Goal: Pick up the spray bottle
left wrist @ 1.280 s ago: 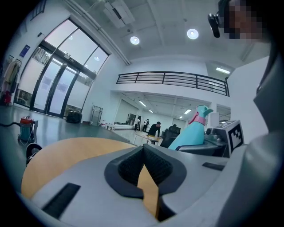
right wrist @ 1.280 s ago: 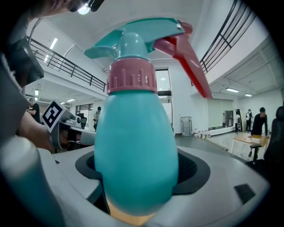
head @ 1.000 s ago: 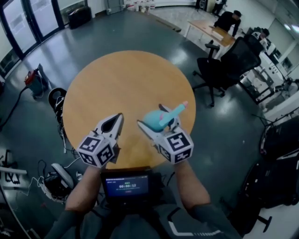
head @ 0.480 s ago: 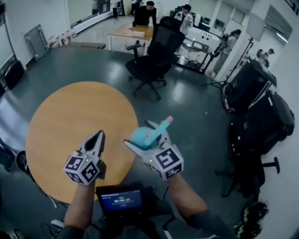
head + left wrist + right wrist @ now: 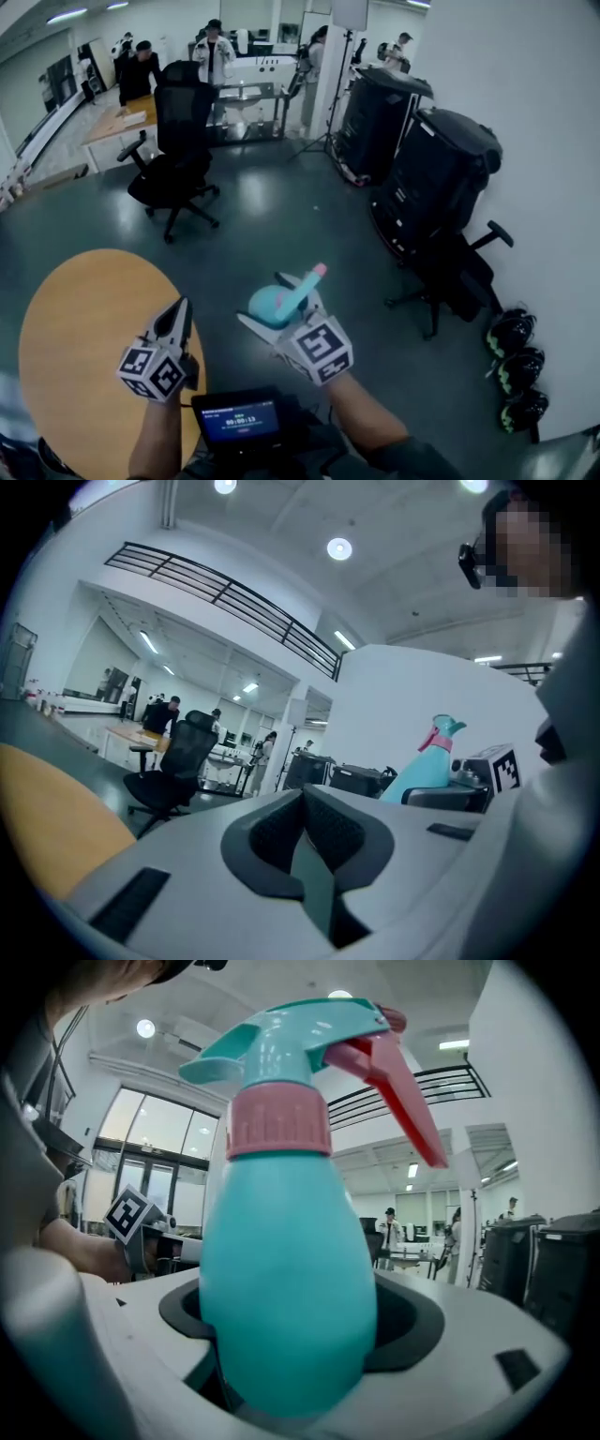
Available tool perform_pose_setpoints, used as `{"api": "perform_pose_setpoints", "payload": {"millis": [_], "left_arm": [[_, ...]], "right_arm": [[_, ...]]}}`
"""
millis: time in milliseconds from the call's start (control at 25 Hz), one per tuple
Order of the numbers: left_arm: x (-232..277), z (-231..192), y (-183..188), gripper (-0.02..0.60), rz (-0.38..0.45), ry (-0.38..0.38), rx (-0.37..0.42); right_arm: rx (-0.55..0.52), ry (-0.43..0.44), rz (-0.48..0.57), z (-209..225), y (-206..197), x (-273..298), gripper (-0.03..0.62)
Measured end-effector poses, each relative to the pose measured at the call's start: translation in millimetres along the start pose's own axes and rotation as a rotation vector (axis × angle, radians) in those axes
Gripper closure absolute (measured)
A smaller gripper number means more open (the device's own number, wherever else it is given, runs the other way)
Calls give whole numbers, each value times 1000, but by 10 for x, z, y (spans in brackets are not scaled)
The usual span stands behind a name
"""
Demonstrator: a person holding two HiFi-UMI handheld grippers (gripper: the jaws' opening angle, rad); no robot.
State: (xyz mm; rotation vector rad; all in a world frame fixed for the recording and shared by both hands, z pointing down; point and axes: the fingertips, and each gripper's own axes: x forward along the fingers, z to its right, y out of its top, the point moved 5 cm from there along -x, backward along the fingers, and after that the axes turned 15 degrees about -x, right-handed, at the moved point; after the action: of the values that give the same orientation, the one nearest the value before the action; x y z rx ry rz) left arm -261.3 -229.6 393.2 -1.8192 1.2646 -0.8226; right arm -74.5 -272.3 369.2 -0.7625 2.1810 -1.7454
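The teal spray bottle (image 5: 275, 305) with a pink collar and trigger stands upright between the jaws of my right gripper (image 5: 264, 300), which is shut on its body, in the air over the grey floor. In the right gripper view the bottle (image 5: 281, 1269) fills the middle, and the dark pads (image 5: 412, 1321) hug its belly. My left gripper (image 5: 182, 311) is shut with nothing in it, held level over the right edge of the round wooden table (image 5: 75, 319). The left gripper view shows its jaws (image 5: 305, 808) closed, with the bottle (image 5: 427, 761) off to the right.
A black office chair (image 5: 178, 141) stands ahead on the floor. Large black cases (image 5: 431, 178) and another chair (image 5: 459, 272) line the white wall at right, with helmets (image 5: 511, 366) below them. Several people stand by desks at the back. A small screen (image 5: 234, 417) sits at my chest.
The whole view has swung to the right. Both grippers have moved with it, off the middle of the table, the right one still carrying the bottle. The table now lies at the lower left.
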Motion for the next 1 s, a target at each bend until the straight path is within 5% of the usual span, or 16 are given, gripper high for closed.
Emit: {"api": "perform_pose_setpoints", "payload": {"millis": [280, 1000], "left_arm": [[523, 330, -78, 583, -56, -134, 52], [593, 334, 82, 583, -57, -156, 92]], "right_arm": [[-13, -182, -31, 498, -272, -399, 160], [2, -234, -29, 623, -204, -277, 164]]}}
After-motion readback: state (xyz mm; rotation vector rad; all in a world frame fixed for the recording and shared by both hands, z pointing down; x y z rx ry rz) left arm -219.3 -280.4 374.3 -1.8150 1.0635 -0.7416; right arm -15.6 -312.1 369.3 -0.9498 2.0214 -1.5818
